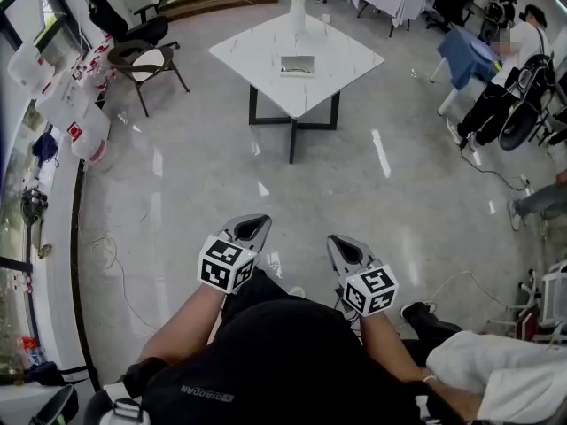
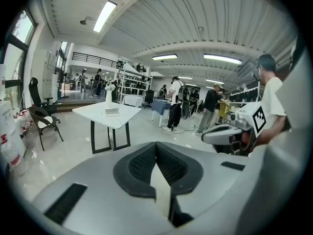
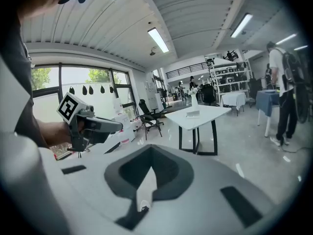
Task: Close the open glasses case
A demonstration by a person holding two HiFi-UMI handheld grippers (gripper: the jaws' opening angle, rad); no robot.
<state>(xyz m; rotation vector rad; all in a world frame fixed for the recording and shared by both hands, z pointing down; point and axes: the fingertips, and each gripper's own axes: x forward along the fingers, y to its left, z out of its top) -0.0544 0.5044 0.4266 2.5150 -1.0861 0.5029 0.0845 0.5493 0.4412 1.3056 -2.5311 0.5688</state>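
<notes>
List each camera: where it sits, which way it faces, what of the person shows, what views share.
Head view: on the head, looking steeply down at floor and table; shows arms, torso, left gripper, right gripper.
Left gripper view: on the left gripper, along its shut jaws toward the table; right gripper at right.
Right gripper view: on the right gripper, along its shut jaws toward the table; left gripper at left.
Shared: all see the table.

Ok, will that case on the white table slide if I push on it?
Probably: the glasses case lies flat on a glossy table, so it may skid. It looks low, so it is unlikely to tip. The tall narrow vase beyond it might.
</notes>
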